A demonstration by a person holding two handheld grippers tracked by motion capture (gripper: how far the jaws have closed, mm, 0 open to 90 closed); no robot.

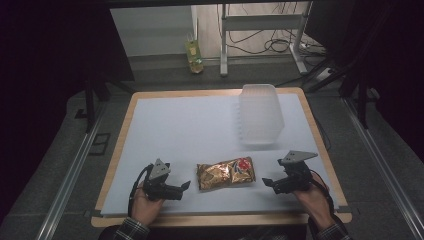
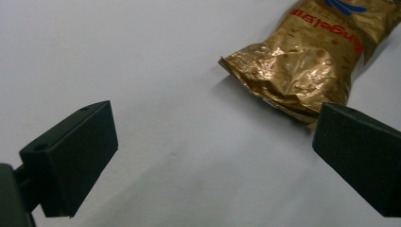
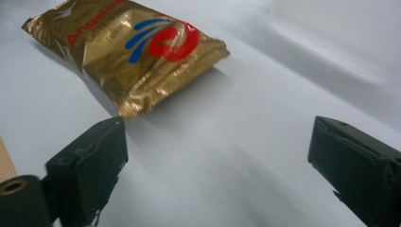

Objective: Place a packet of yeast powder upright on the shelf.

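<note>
A gold foil snack bag (image 1: pixel 226 173) with a red and blue logo lies flat on the white table cover near the front edge. In the left gripper view the snack bag (image 2: pixel 307 56) is up and to the right of the jaws. My left gripper (image 1: pixel 186 186) rests just left of the bag, open, jaws wide with nothing between them (image 2: pixel 213 156). My right gripper (image 1: pixel 267 183) sits just right of the bag, also open (image 3: pixel 217 161). Its view has the snack bag (image 3: pixel 132 52) at upper left, beyond the jaws.
A clear plastic bin (image 1: pixel 260 114) stands at the back right of the table (image 1: pixel 170 125). Beyond the table a yellow bottle (image 1: pixel 194 56) stands on the floor beside metal frame legs and cables. Metal rails run along both sides of the table.
</note>
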